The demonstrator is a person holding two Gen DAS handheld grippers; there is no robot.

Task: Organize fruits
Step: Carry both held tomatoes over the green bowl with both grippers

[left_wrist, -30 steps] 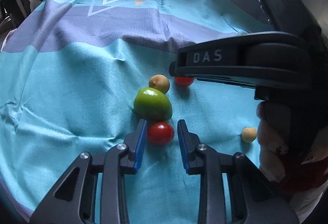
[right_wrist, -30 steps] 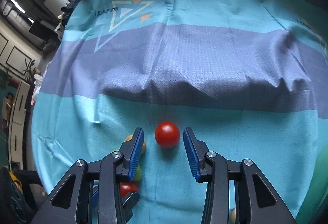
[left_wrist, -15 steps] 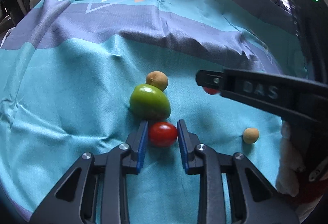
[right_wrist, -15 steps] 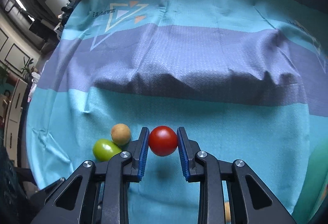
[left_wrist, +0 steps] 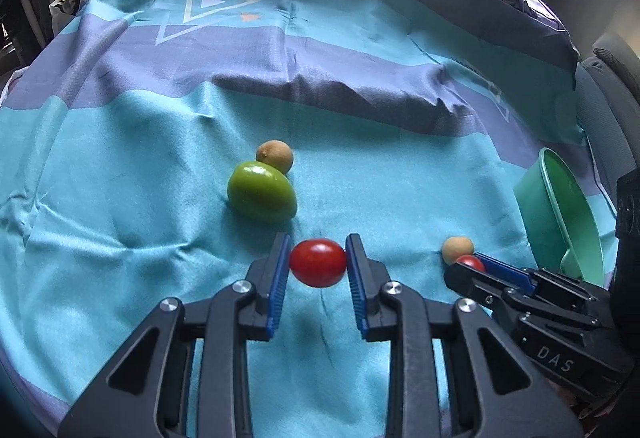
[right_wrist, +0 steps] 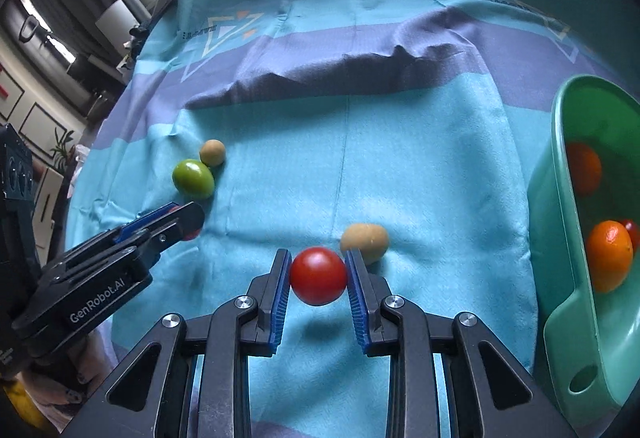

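with each gripper clamped on a cherry tomato, i'd carry mine gently right, clearing the green bowl rim.

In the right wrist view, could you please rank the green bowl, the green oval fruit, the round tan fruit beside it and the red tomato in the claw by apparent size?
1. Green plastic bowl
2. Round red tomato, though nearness to the camera inflates it
3. Green oval fruit
4. Small round tan fruit
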